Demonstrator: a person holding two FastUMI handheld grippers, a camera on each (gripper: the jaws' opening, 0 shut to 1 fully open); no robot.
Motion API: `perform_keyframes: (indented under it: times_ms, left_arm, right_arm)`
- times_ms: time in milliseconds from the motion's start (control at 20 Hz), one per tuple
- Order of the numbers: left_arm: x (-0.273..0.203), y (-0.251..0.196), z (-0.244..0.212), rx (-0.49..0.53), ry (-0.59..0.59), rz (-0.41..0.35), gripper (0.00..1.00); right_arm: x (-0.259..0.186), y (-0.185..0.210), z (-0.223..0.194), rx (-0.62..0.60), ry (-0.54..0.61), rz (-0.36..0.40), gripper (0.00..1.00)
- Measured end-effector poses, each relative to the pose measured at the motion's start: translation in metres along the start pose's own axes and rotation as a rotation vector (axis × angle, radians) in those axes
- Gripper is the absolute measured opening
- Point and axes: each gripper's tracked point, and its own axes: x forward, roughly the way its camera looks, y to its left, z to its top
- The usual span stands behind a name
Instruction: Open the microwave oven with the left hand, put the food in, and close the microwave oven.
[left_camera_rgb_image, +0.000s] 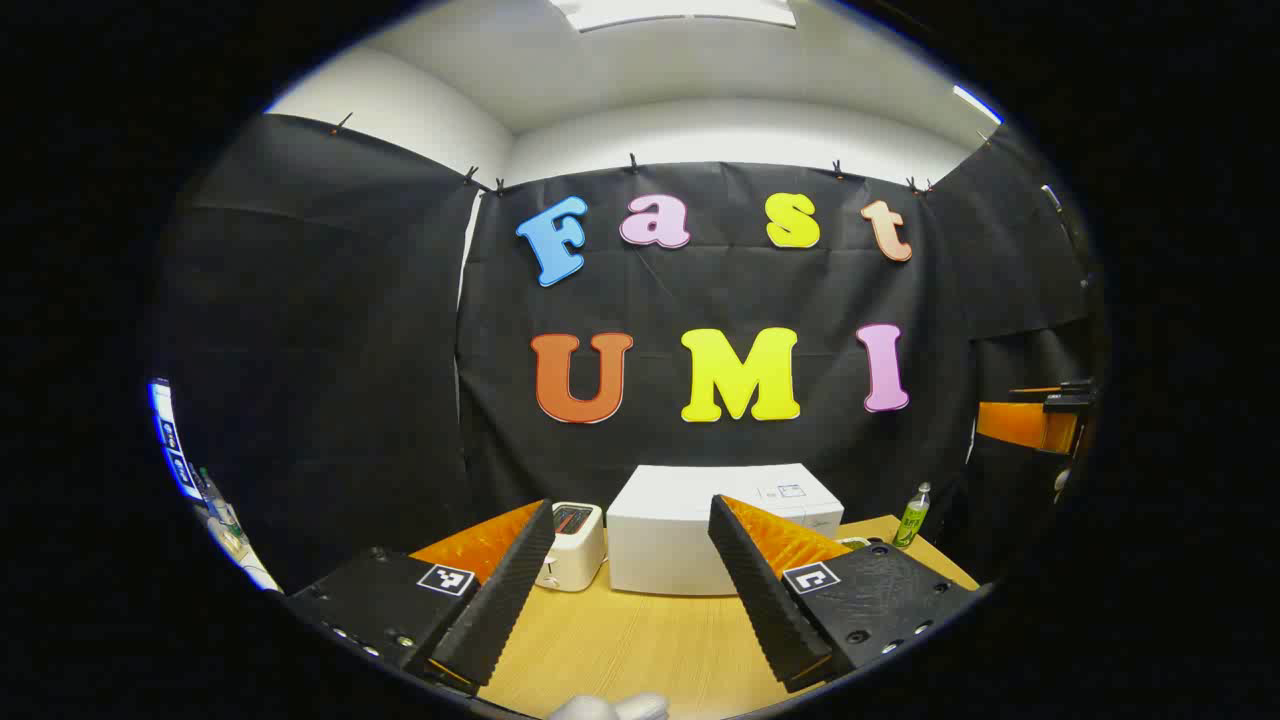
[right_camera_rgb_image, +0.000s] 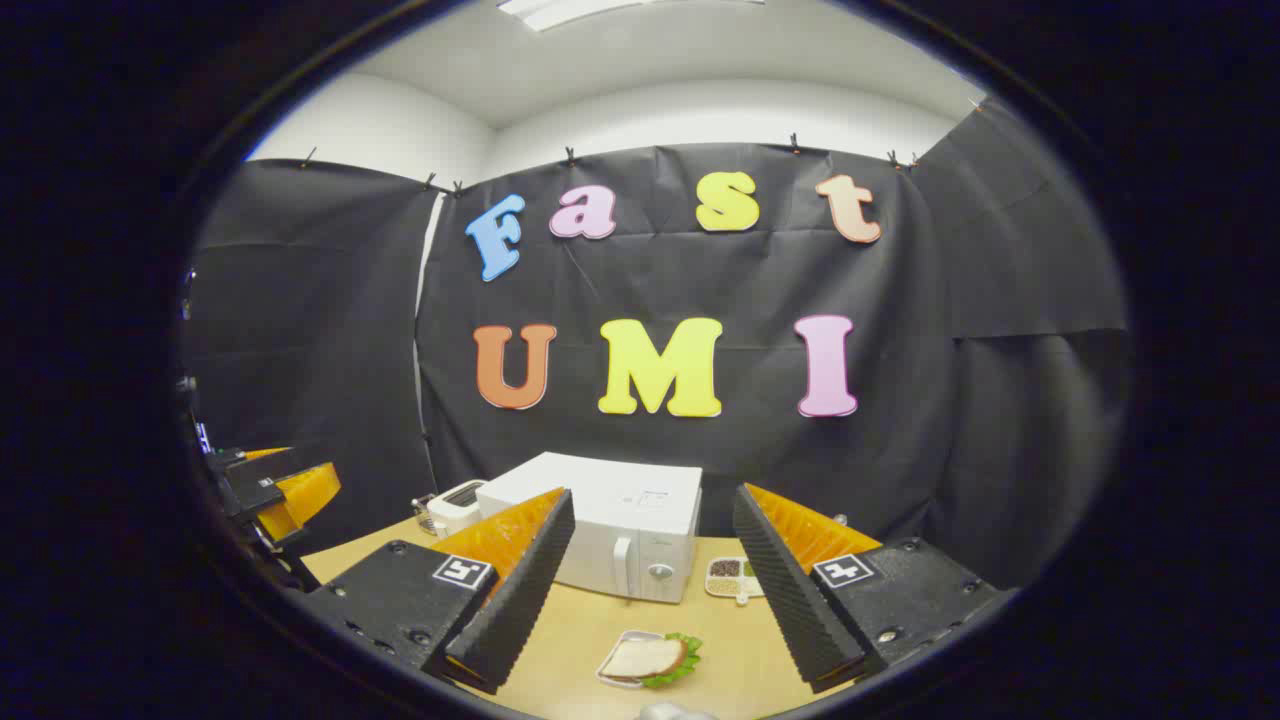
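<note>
1. Microwave (right_camera_rgb_image: 610, 525) is seen at the back of the wooden table (right_camera_rgb_image: 590, 630), against the black cloth wall; its door is shut, with the handle and a round knob on the front face, toward the right side.
2. Sandwich (right_camera_rgb_image: 645, 658), bread over green leaf, is seen on a small plate (right_camera_rgb_image: 612, 678) at the near edge of the table, in front of the microwave and well apart from it, between the right gripper's fingers in the right gripper view.
3. A small divided dish (right_camera_rgb_image: 728, 575) with dark and pale contents is noted just right of the microwave.
4. A toaster (left_camera_rgb_image: 575, 542) is placed just left of the microwave, near it; whether the two touch cannot be told.
5. A green bottle (left_camera_rgb_image: 912, 515) is seen upright at the far right corner of the table in the left gripper view.
6. Left gripper (left_camera_rgb_image: 635, 590) is held above the table with its fingers spread wide; nothing is held between them. The microwave's top and plain side are framed between the fingers.
7. Right gripper (right_camera_rgb_image: 650, 600) is likewise spread wide and empty, held over the near table above the sandwich, not touching it.
8. At the left edge of the right gripper view, the left gripper is seen farther off, raised beside the table.
</note>
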Motion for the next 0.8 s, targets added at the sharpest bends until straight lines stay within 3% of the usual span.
perform_keyframes:
  times_ms: [50,150,200,250,650,700,750,800]
  left_arm:
    - [0.0,0.001,0.0,0.0,0.002,0.0,0.96]
    - [0.0,0.005,-0.001,-0.006,0.011,0.005,0.96]
    - [0.0,0.007,-0.001,-0.006,0.01,0.009,0.96]
    - [0.0,0.008,0.0,-0.005,0.01,0.013,0.96]
    - [0.009,0.007,-0.006,-0.001,0.019,0.007,0.96]
    - [0.011,0.005,-0.007,0.005,0.016,0.003,0.96]
    - [0.014,0.001,-0.008,0.009,0.017,-0.002,0.96]
    - [0.018,-0.002,-0.01,0.012,0.015,-0.01,0.96]
  right_arm:
    - [0.002,0.003,0.0,0.004,-0.002,0.003,0.94]
    - [0.004,0.008,-0.002,0.005,0.002,0.013,0.93]
    - [0.005,0.01,-0.003,0.002,0.003,0.017,1.0]
    - [0.006,0.012,-0.003,-0.001,0.003,0.022,0.93]
    - [0.013,0.014,-0.003,0.007,-0.007,0.026,0.93]
    - [0.014,0.011,-0.006,0.004,-0.003,0.022,1.0]
    - [0.014,0.008,-0.006,0.001,-0.001,0.015,1.0]
    - [0.013,0.004,-0.005,-0.003,-0.002,0.01,0.93]
